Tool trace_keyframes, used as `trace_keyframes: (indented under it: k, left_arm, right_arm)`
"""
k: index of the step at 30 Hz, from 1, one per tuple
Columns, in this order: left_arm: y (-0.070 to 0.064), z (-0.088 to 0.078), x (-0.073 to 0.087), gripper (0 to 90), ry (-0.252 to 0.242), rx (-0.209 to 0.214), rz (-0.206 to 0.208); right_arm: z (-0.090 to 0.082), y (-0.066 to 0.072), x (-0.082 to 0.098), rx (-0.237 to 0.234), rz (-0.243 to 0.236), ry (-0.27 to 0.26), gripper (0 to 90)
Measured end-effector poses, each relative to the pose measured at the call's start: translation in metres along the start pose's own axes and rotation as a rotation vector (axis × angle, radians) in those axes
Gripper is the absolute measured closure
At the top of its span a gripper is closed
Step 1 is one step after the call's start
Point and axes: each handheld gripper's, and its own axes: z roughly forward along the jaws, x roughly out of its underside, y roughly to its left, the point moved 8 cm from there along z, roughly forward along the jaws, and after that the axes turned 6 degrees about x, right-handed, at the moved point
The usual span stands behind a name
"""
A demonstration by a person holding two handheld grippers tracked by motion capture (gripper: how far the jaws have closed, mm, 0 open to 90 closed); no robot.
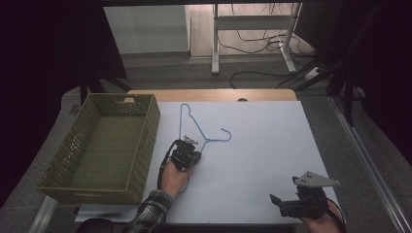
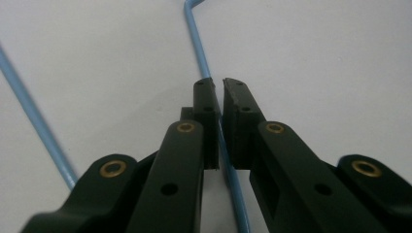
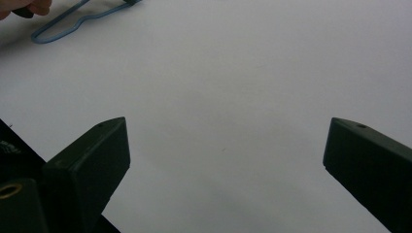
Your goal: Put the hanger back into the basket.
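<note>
Clamping the blue hanger (image 2: 200, 48) on the bench (image 1: 262, 141), the left tool (image 1: 190, 154) had the grasp done; the right tool (image 3: 226, 160) stood apart. Next probably came lifting toward the left basket (image 1: 148, 126).

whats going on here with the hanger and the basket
A person works at a white table with a gripper in each hand. The left gripper has closed on the wire of a blue hanger lying flat on the table, beside an empty green basket. The right gripper waits near the table's front right corner, jaws wide open, holding nothing.
</note>
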Motion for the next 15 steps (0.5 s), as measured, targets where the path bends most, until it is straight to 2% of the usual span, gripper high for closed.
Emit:
trace_keyframes:
  k: [8, 11, 15]
  left_arm:
    - [0.003, -0.003, 0.001, 87.0, 0.01, -0.001, -0.025]
    - [0.004, -0.006, 0.001, 87.0, 0.0, 0.018, -0.036]
    - [0.005, -0.017, -0.003, 87.0, -0.037, 0.048, -0.055]
  right_arm:
    - [0.0, 0.0, 0.0, -0.001, 0.001, -0.001, 3.1]
    - [0.0, 0.0, 0.0, -0.002, 0.003, -0.002, 3.1]
    - [0.001, 0.0, -0.001, -0.004, 0.004, -0.001, 3.1]
